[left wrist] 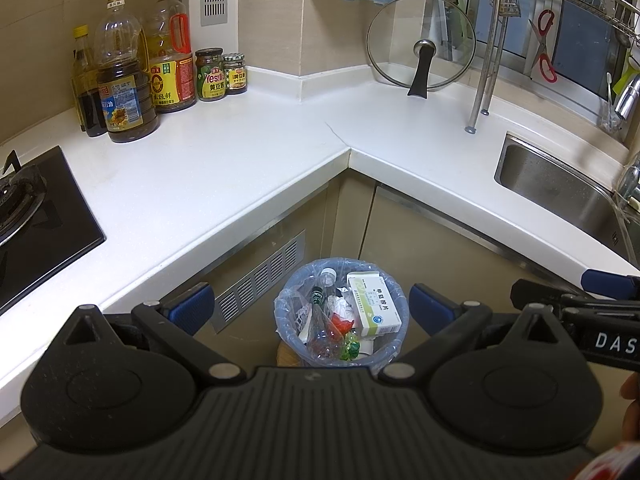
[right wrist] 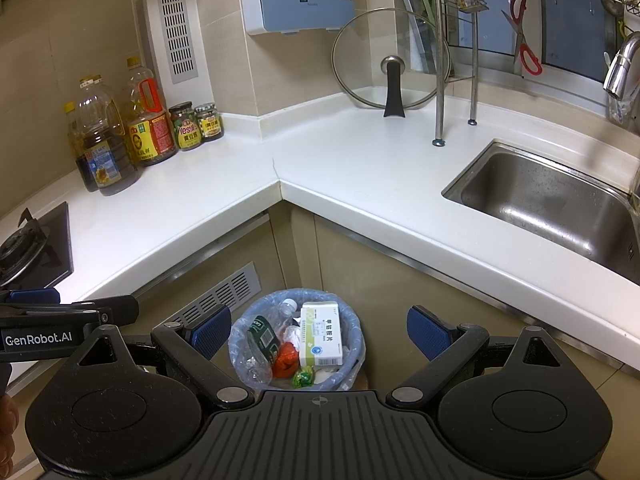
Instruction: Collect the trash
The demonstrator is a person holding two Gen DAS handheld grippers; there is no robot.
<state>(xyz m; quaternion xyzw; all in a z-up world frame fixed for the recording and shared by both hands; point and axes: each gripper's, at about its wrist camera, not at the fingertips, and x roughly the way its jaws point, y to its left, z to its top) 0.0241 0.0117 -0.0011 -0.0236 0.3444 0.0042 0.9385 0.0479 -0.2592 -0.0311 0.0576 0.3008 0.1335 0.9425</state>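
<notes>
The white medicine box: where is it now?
In both wrist views the white medicine box lies atop the trash in the lined bin, right of the crushed bottle.

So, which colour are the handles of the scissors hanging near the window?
Red. The scissors show best in the right wrist view, hanging by the window.

Your bin [right wrist: 352,332] sits on the floor in the counter's [right wrist: 360,168] inner corner; box [right wrist: 322,336] and bottle [right wrist: 262,340] inside. Stove [right wrist: 36,248] left, sink [right wrist: 552,204] right, lid [right wrist: 384,60] behind.
</notes>
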